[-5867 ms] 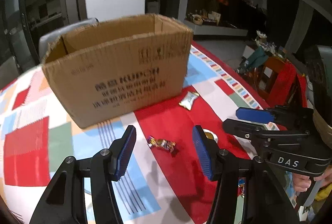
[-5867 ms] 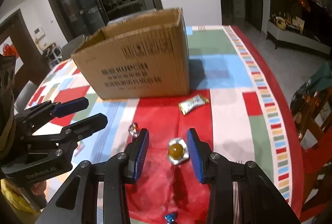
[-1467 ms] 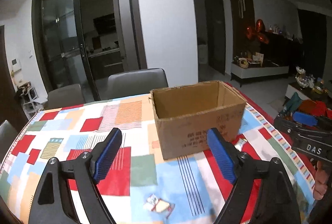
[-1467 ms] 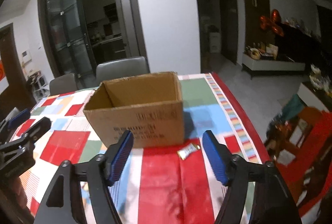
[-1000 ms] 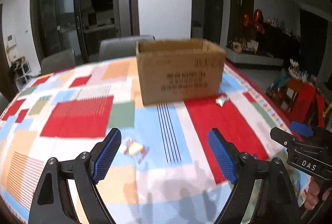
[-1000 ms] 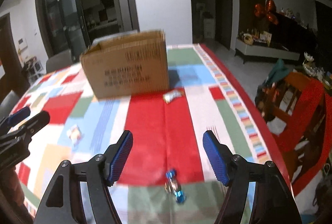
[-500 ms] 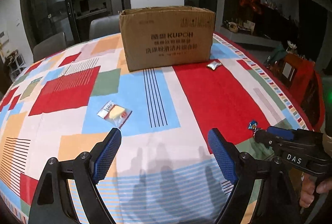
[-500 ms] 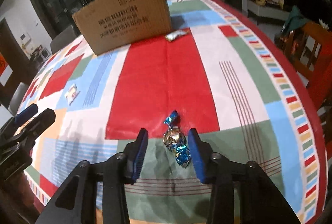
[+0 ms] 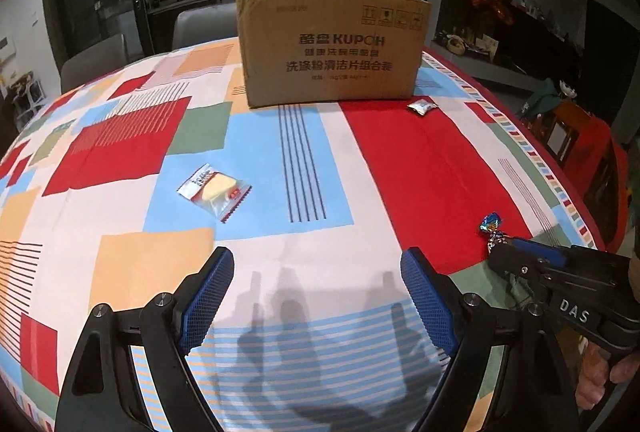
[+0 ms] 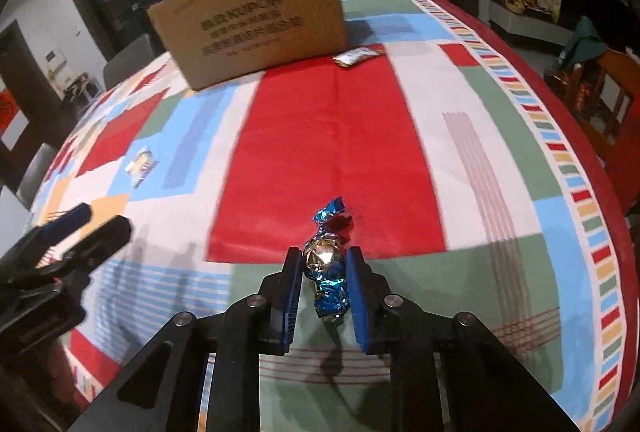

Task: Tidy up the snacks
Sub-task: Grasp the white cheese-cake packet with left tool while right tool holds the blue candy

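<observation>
The foil-wrapped candy (image 10: 325, 264), blue and gold with twisted ends, lies on the patchwork tablecloth (image 10: 400, 152) near my edge of the table, right where a red block meets a green one. My right gripper (image 10: 322, 274) is clenched on it: both blue pads press against the wrapper's middle, one twisted end poking out ahead of the fingertips and the other trailing back between them. From my left wrist view the same candy (image 9: 491, 228) shows at the tip of that right gripper (image 9: 505, 252), with my hand wrapped around the handle lower right.

My left gripper (image 9: 318, 292) hangs released over a pale, striped part of the cloth, its jaws spread wide with nothing between them. Ahead of it and to the left lies a clear packet with a yellow snack inside (image 9: 214, 191), on a light blue square. Farther off stands the cardboard box (image 9: 332, 44), printed side toward me, and a small silver sachet (image 9: 421, 107) rests just beside its right front corner on the red block. Grey chairs (image 9: 94, 62) sit behind the far side of the table.
</observation>
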`<control>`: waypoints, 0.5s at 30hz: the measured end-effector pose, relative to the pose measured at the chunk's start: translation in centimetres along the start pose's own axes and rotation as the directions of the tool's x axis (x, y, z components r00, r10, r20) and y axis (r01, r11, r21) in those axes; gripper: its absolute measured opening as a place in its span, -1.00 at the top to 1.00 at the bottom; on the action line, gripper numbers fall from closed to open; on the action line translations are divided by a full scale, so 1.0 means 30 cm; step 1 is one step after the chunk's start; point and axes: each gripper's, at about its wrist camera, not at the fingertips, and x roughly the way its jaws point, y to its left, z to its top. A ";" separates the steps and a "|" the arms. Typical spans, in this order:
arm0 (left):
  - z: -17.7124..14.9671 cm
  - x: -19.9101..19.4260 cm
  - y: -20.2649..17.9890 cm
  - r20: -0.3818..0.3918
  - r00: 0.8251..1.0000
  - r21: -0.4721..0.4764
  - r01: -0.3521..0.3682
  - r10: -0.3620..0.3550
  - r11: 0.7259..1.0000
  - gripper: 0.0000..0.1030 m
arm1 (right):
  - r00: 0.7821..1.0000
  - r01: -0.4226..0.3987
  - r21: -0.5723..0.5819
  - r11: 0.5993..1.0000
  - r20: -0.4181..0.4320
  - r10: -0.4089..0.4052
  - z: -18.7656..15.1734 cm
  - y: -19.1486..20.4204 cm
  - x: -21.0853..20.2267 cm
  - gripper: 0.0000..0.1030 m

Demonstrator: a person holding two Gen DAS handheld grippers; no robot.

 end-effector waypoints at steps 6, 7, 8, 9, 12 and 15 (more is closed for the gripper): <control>0.016 0.014 0.071 0.014 1.000 -0.051 -0.007 0.008 0.999 -0.65 | 0.997 -0.072 -0.077 0.994 0.013 0.073 0.053 0.126 0.016 0.54; 0.020 0.018 0.085 0.017 1.000 -0.058 -0.010 0.011 0.998 -0.65 | 0.997 -0.080 -0.086 0.993 0.014 0.081 0.062 0.144 0.021 0.54; 0.024 0.023 0.103 0.022 1.000 -0.069 -0.015 0.016 0.997 -0.65 | 0.996 -0.089 -0.098 0.991 0.017 0.091 0.073 0.166 0.027 0.54; 0.030 0.031 0.127 0.022 0.999 -0.084 -0.023 0.025 0.996 -0.64 | 0.995 -0.096 -0.112 0.989 0.022 0.099 0.087 0.192 0.035 0.54; 0.048 0.062 0.197 0.019 0.999 -0.141 -0.031 0.034 0.990 -0.60 | 0.992 -0.113 -0.148 0.983 0.037 0.120 0.120 0.251 0.053 0.54; 0.067 0.097 0.258 0.009 0.999 -0.212 -0.036 0.039 0.977 -0.52 | 0.989 -0.124 -0.188 0.974 0.057 0.137 0.160 0.309 0.073 0.54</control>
